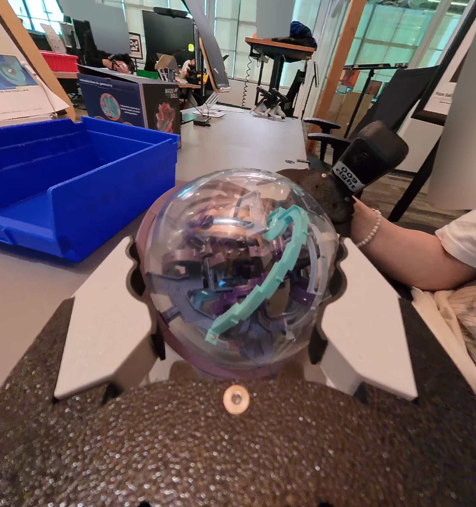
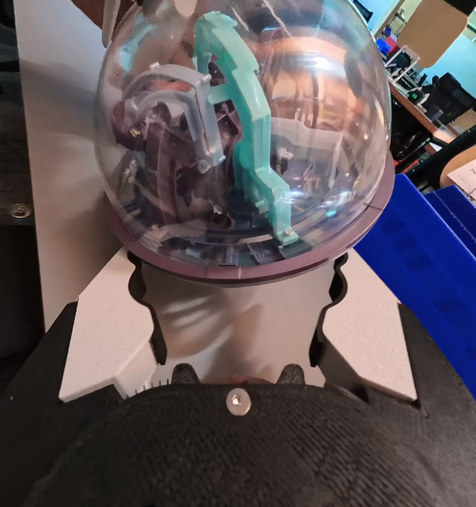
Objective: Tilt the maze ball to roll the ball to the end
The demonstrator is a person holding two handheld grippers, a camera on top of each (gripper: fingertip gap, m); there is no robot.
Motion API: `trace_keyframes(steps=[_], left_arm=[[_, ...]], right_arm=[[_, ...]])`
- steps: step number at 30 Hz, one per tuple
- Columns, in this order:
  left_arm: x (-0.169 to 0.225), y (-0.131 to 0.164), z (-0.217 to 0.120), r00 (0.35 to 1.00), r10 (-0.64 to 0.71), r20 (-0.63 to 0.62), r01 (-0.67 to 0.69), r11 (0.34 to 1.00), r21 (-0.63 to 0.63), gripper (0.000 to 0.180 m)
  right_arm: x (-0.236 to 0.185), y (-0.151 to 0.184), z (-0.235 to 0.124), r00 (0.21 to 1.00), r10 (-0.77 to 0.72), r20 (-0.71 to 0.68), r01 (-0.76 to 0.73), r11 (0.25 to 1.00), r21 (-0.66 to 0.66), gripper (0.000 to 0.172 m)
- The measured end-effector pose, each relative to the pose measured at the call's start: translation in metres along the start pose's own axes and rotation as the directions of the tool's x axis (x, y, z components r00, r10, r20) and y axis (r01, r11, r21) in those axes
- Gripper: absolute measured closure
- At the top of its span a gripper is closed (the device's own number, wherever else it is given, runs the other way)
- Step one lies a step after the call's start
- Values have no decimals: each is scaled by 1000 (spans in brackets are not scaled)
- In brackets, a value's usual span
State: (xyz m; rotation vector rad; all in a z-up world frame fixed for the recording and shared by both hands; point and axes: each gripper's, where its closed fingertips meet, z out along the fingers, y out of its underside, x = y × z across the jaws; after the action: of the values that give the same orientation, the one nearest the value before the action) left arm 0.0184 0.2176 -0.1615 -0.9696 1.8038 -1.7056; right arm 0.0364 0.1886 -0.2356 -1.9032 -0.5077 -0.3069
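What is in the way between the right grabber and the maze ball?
Nothing visible is. The right gripper has its fingers spread wide, and the maze ball sits right at its fingertips with only bare table in the gap. The blue bin stands off to the side, out of the path.

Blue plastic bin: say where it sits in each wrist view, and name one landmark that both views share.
Left wrist view: the blue plastic bin lies on the table at left, beyond the left finger.
Right wrist view: the bin fills the right edge, beside the sphere.
Shared landmark: the curved teal track inside the clear plastic maze sphere.
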Motion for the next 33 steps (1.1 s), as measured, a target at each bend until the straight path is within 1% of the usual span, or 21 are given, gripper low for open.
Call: trace_keyframes(steps=[5, 12, 16, 20, 26, 28, 30, 33], left_arm=[[3, 2, -5, 999, 34, -21, -34, 999, -5, 45], [5, 6, -14, 998, 47, -49, -47, 999, 15, 45], [8, 11, -26, 994, 80, -68, -81, 997, -12, 45], [11, 17, -38, 992, 101, -76, -105, 993, -51, 45], [13, 20, -45, 990, 116, -77, -123, 989, -87, 46], [13, 21, -46, 990, 116, -75, -123, 987, -99, 46], [12, 22, -47, 992, 108, -72, -115, 988, -105, 46], [12, 23, -48, 992, 100, -74, -108, 988, -109, 47]], right_arm=[[0, -6, 1, 997, -75, -24, 75, 997, 12, 33], [-2, -14, 2, 990, -135, -39, 137, 990, 34, 34], [-7, -24, 4, 976, -211, -48, 213, 976, 50, 33], [-15, -34, 6, 967, -250, -41, 253, 964, 81, 33], [-19, -39, 7, 959, -281, -39, 283, 955, 88, 33], [-22, -39, 7, 958, -286, -24, 287, 954, 91, 30], [-25, -41, 5, 961, -276, -1, 274, 955, 112, 28], [-32, -47, 2, 975, -217, 52, 205, 964, 167, 22]])
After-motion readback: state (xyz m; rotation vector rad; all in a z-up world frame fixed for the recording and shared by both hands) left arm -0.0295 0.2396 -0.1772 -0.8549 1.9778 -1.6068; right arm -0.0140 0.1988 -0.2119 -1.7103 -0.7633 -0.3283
